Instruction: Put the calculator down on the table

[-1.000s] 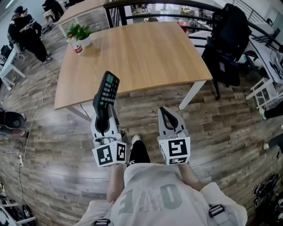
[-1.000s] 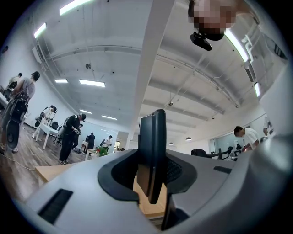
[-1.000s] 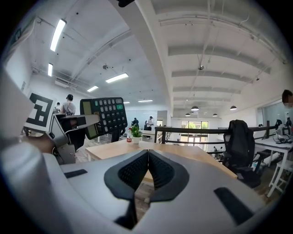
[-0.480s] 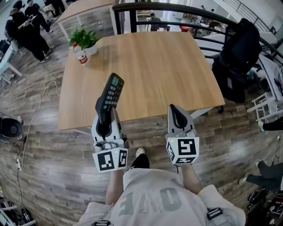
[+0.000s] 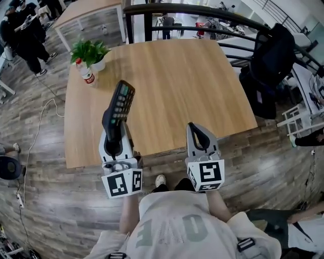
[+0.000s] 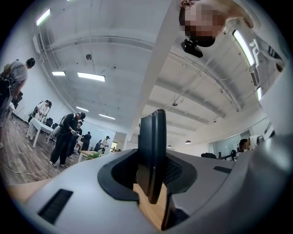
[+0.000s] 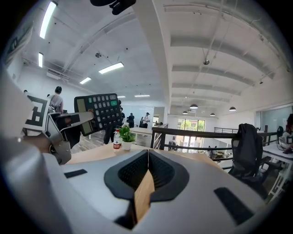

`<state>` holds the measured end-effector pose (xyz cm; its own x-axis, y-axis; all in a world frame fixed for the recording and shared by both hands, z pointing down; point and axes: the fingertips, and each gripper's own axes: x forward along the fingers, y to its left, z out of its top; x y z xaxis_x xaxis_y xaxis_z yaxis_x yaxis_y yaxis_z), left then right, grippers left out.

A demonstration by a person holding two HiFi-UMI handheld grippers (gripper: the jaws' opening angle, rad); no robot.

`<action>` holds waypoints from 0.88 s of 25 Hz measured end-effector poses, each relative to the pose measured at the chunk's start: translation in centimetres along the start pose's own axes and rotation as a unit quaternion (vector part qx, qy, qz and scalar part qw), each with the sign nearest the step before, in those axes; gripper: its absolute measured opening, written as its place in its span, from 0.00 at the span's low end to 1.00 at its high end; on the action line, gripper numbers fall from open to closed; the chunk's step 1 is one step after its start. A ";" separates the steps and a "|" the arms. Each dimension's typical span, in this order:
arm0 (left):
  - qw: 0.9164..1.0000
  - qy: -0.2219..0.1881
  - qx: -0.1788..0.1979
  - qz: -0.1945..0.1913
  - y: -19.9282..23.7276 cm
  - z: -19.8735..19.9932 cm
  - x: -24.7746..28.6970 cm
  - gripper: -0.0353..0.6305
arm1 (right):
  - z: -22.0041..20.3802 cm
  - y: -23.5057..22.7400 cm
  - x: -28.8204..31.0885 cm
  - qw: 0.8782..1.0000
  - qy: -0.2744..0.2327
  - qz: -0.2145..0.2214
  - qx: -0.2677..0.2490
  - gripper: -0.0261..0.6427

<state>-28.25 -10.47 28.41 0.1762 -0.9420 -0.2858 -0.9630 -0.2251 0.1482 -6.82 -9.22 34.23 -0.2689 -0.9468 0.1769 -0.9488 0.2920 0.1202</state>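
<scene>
A black calculator (image 5: 118,104) with rows of keys stands tilted up and forward in my left gripper (image 5: 114,132), whose jaws are shut on its lower end. The left gripper view shows the calculator (image 6: 152,151) edge-on, clamped between the two pads. It hangs over the near edge of the wooden table (image 5: 177,76). My right gripper (image 5: 198,134) sits to the right of it at the table's near edge, shut, with nothing in it. From the right gripper view the calculator (image 7: 98,112) shows at the left, keys facing the camera, above the table (image 7: 96,153).
A potted plant (image 5: 90,50) and a small bottle (image 5: 84,72) stand on the table's far left corner. A black railing (image 5: 202,12) runs behind the table, and a chair draped in black (image 5: 271,55) stands at its right. People stand far off at the upper left.
Both grippers and the person have moved forward to the table; the calculator now reaches over its near edge. The grip on the calculator is unchanged.
</scene>
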 end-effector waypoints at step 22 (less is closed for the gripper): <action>0.998 0.002 0.039 0.050 -5.2 -4.3 11.5 0.23 | 1.3 -10.4 11.4 0.997 -0.034 0.075 -0.010 0.07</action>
<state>-20.38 -21.17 28.46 0.0796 -0.9595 -0.2701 -0.9888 -0.1104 0.1008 -0.20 -23.22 33.76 -0.4193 -0.8988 0.1279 -0.8936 0.4335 0.1166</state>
